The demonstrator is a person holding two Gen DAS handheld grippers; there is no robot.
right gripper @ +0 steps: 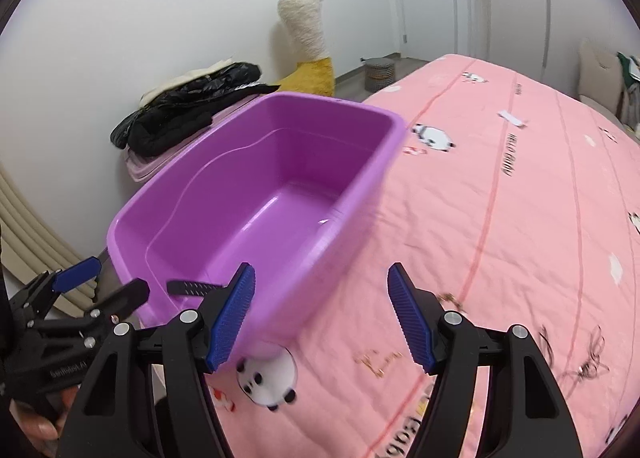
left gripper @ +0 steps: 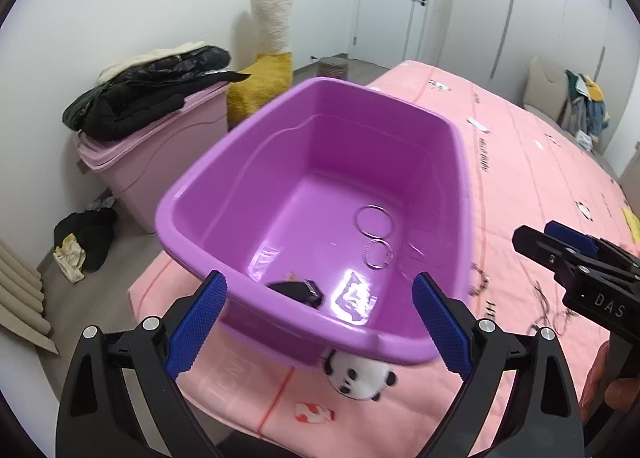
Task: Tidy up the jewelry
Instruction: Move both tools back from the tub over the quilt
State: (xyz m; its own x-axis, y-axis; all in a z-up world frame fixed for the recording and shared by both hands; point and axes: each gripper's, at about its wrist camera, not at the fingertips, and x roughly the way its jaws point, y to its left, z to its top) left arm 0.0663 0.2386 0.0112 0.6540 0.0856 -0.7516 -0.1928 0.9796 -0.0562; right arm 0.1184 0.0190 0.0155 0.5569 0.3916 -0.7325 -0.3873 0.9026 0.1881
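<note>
Left gripper (left gripper: 320, 322) hovers wide open at the purple tub's (left gripper: 192, 194) near rim; right gripper (right gripper: 320, 314) gapes empty over the pink bedspread (right gripper: 500, 218). Two bangles (left gripper: 375, 236) and a black case (left gripper: 298, 292) lie inside the tub, with necklaces (right gripper: 576, 362) loose near the bed's near edge.

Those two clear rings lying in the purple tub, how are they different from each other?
The larger ring is clearly wider across than the smaller ring. The larger ring lies farther into the purple tub, while the smaller ring sits nearer the left claw. Their edges look to be touching or nearly so. Both are thin, see-through hoops lying flat on the tub's floor.
</note>
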